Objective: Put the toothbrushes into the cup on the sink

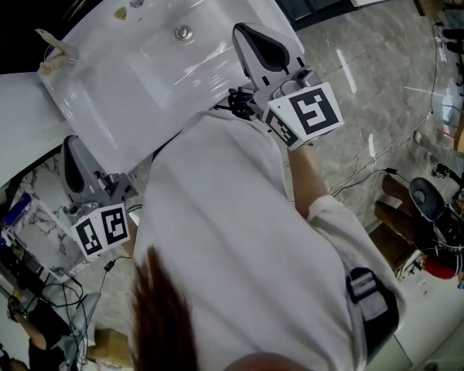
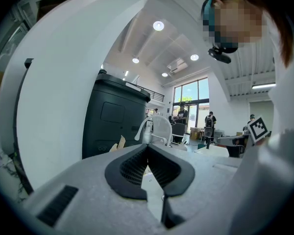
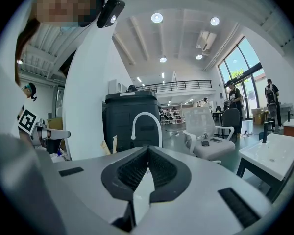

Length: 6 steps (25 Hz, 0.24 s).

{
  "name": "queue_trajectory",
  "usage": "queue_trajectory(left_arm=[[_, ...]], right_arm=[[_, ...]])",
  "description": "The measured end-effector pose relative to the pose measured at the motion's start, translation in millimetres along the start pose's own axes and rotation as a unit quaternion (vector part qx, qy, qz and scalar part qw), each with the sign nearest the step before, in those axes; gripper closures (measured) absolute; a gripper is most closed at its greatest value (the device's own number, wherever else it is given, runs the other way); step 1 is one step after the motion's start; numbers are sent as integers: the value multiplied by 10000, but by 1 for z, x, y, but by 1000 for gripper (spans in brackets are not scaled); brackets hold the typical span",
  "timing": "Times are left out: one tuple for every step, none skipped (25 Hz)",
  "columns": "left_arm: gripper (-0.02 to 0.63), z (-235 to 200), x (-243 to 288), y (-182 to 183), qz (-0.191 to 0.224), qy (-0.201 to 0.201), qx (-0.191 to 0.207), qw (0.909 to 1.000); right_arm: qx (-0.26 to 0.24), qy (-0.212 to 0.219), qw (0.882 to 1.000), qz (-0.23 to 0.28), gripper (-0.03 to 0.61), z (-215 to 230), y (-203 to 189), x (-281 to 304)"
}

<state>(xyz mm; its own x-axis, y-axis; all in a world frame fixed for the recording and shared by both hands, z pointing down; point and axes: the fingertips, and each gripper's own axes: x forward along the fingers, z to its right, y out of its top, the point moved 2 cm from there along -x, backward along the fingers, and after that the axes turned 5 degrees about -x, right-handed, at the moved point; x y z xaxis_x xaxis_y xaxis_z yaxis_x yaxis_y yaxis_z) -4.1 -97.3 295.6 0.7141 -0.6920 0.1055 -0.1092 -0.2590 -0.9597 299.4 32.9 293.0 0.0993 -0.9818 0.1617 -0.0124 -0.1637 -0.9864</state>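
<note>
1. The person in a white shirt [image 1: 232,238] is standing at the white sink [image 1: 116,99], which is lying at 12 o'clock in the head view with its drain [image 1: 184,32] near the top.
2. The left gripper [image 1: 71,159] is hanging at 8 o'clock, just off the sink's near left corner, with its marker cube facing up.
3. Its fingers [image 2: 132,168] are pressing tip to tip, and they are gripping nothing.
4. The right gripper [image 1: 251,39] is hovering at 1 o'clock, over the sink's right edge.
5. Its fingers [image 3: 161,173] are likewise meeting at the tips, with nothing caught between them.
6. The toothbrushes [image 1: 52,46], as the pale beige sticks appear to be, are sitting at the sink's far left corner at 10 o'clock, well apart from both grippers.
7. What is holding those sticks is too small to make out, so I cannot tell whether the cup is there.
8. In the right gripper view, the white arched faucet [image 3: 146,117] is rising at 12 o'clock beyond the jaws, with a dark bin [image 3: 120,116] standing behind it.
</note>
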Motion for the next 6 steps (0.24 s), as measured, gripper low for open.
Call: queue_trajectory(left_arm=[[598, 1, 0, 0, 3, -2, 0, 10000], [598, 2, 0, 0, 6, -5, 1, 10000], [598, 2, 0, -1, 10, -7, 2, 10000], [598, 3, -1, -1, 15, -8, 4, 10000], [598, 4, -1, -1, 21, -10, 5, 10000], [598, 5, -1, -1, 27, -11, 7, 10000]], right_arm=[[-5, 0, 10000, 3, 566, 0, 0, -1], [-9, 0, 10000, 8, 566, 1, 0, -1], [-11, 0, 10000, 14, 566, 1, 0, -2], [-14, 0, 10000, 17, 566, 1, 0, -3], [-16, 0, 10000, 20, 566, 2, -1, -4], [-18, 1, 10000, 22, 566, 2, -1, -4]])
